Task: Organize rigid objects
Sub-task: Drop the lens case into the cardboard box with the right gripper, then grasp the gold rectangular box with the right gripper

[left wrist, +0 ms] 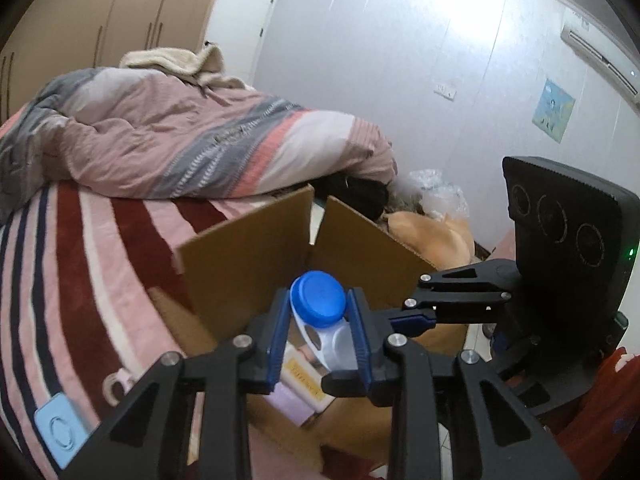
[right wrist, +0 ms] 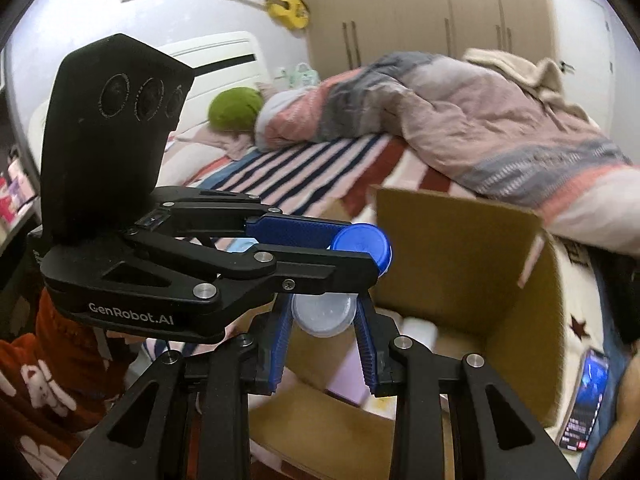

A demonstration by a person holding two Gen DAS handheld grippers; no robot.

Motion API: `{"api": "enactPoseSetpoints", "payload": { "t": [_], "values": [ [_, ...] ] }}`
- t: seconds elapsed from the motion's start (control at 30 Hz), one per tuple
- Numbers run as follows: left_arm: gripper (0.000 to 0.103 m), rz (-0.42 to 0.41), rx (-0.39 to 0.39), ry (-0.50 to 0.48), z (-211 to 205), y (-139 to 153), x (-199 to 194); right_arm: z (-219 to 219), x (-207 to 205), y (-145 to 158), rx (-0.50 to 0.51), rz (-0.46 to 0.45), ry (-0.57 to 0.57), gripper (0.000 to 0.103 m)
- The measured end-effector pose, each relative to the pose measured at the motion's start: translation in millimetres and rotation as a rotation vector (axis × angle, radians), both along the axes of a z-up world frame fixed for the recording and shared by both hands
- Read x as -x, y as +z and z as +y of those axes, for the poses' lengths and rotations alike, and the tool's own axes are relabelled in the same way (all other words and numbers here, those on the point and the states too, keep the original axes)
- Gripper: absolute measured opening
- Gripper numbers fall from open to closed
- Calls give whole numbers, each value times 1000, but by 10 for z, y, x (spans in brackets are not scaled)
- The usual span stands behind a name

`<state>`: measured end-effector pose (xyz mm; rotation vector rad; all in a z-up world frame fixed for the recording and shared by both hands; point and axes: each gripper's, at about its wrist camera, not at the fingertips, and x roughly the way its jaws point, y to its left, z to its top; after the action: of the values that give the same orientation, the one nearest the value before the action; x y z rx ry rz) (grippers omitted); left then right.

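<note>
- Bottle (left wrist: 336, 344), white with a blue cap, clamped near the neck between the blue pads of the left tool (left wrist: 320, 298); carried in the air over the open cardboard box (left wrist: 240, 264) at the side of the bed (left wrist: 80, 260).
- Left wrist view: right tool (left wrist: 416, 314) reached in from the right to the same bottle, its tips hidden behind the left tool's finger.
- Judged partly done: several flat packs (left wrist: 304, 376) already lay inside the box, the bottle not yet set down among them.
- Possibly still to gather: a pale blue flat thing (left wrist: 60, 428) lying on the striped bedcover.
- Writing here: a yellow label on one pack, too blurred to read.
- Right wrist view: right tool (right wrist: 324, 306) narrowed onto the bottle's (right wrist: 324, 318) pale round lower end, pads pressed on both sides.
- Left tool (right wrist: 356, 250) crossed in from the left, closed at the blue cap, so held by both at once above the box (right wrist: 452, 248).
- Read "GenRobot.AI" in pale letters on the left tool's body.
- Noted a lit phone (right wrist: 584, 400) lying beside the box, its text too small to read.
</note>
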<state>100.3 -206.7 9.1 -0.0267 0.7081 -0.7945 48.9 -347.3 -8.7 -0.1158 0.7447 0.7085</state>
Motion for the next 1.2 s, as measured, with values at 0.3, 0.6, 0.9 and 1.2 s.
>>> {"api": "enactPoseSetpoints", "payload": {
  "t": [0.3, 0.6, 0.9, 1.2],
  "values": [
    [51, 6, -51, 48, -90, -84, -143, -164, -213, -221, 32, 53, -52, 30],
    [73, -78, -14, 185, 660, 177, 84, -38, -129, -154, 53, 53, -58, 46],
    [79, -129, -5, 325, 1544, 202, 429, 643, 109, 46, 87, 3, 20, 46],
    [81, -118, 6, 427, 2353, -135, 594, 1587, 127, -181, 158, 53, 119, 46]
  ]
}}
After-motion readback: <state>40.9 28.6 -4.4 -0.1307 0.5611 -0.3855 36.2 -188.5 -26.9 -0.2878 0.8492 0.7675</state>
